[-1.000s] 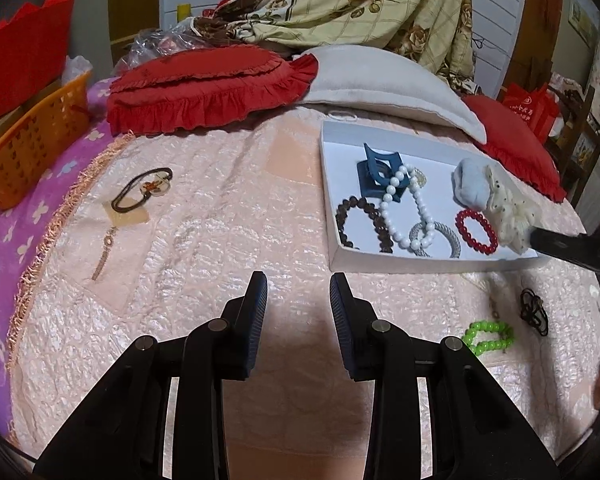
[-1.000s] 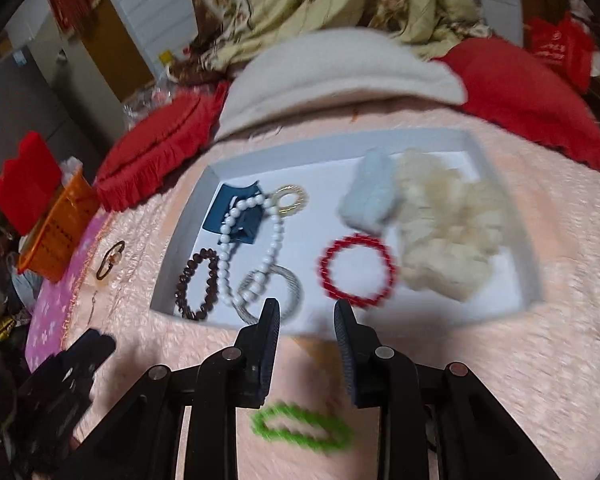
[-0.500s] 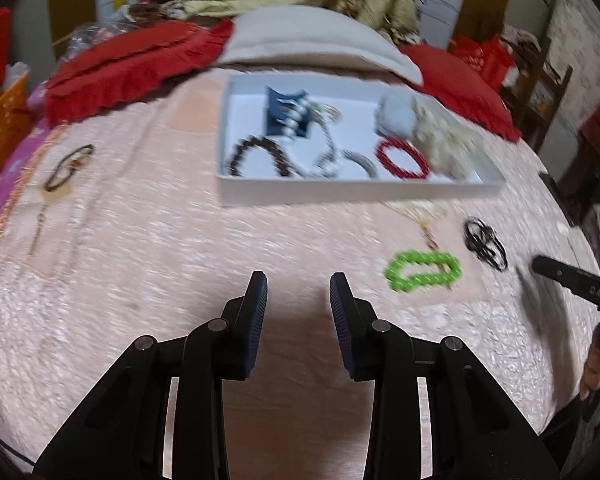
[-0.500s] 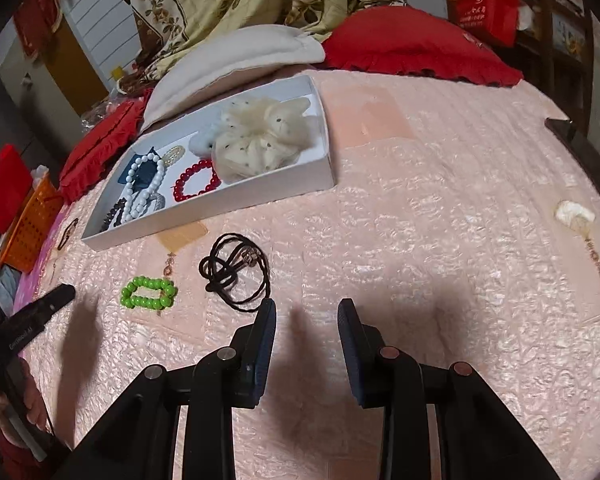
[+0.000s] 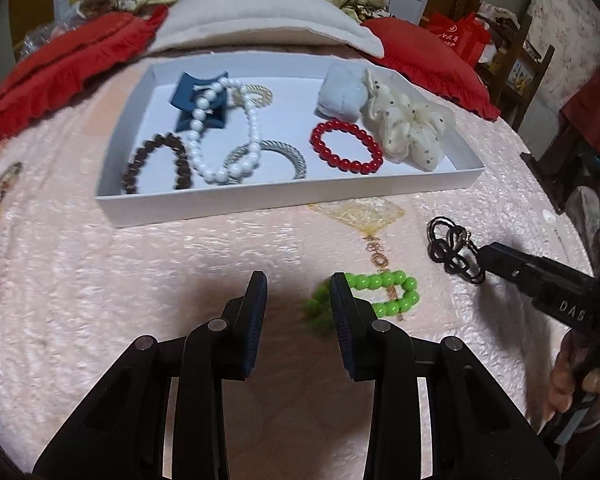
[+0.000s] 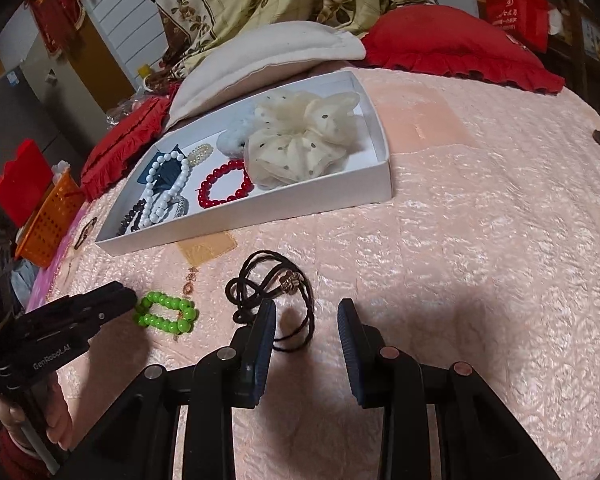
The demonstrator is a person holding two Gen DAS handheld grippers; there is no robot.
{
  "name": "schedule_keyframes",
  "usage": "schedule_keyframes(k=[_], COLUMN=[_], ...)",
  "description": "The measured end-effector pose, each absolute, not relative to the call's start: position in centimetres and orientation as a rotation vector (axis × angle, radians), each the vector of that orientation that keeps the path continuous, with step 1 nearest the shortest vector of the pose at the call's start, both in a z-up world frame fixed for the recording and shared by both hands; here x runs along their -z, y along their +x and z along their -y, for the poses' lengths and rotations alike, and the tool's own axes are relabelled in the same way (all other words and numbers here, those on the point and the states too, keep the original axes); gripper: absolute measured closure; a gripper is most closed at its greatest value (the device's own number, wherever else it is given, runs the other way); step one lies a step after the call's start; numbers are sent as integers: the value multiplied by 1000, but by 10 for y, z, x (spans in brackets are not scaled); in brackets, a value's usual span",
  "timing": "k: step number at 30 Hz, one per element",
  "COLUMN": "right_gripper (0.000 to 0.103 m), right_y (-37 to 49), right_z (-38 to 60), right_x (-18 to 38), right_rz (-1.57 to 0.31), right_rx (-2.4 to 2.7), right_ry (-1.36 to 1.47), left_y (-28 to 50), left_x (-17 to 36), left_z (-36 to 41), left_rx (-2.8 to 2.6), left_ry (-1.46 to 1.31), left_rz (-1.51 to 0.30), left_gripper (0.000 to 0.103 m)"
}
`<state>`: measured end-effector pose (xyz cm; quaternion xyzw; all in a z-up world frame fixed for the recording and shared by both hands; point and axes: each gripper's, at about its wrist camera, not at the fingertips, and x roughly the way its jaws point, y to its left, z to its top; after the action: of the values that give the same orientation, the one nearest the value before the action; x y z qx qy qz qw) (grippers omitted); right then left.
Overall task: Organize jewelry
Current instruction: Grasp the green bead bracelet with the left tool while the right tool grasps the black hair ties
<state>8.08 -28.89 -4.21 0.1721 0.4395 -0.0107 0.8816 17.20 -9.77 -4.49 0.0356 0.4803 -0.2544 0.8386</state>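
Beads on the green bracelet [image 5: 374,295] look light and slippery — it lies on the bed just right of my left tool [image 5: 298,294], spread and empty, so I'd pinch across one strand.

Glossy green bead bracelet [image 5: 384,294], matt white tray [image 5: 260,200], rough quilted pink bedspread [image 5: 100,280], sheer scrunchie [image 5: 412,128]

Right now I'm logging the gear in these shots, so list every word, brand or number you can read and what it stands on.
"DAS": white letters on the black body of the right gripper, seen from the left wrist view; further letters, if any, are hidden.
"GenRobot.AI": white print on the body of the left gripper, seen from the right wrist view.
Gold print on the red bag behind the red pillow: too small and blurred to read.
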Motion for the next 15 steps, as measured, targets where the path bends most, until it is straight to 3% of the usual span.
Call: schedule_keyframes(k=[12,15], right_gripper=[72,72], right_y=[104,108], right_z=[271,260], right_x=[45,45], right_rz=[-917,-924], right_rx=[30,51], right_ry=[265,193], left_y=[163,154], left_x=[51,52], left_z=[107,115], left_rx=[579,605], left_ry=[135,189], left_rz=[-966,-957], left_gripper=[69,74])
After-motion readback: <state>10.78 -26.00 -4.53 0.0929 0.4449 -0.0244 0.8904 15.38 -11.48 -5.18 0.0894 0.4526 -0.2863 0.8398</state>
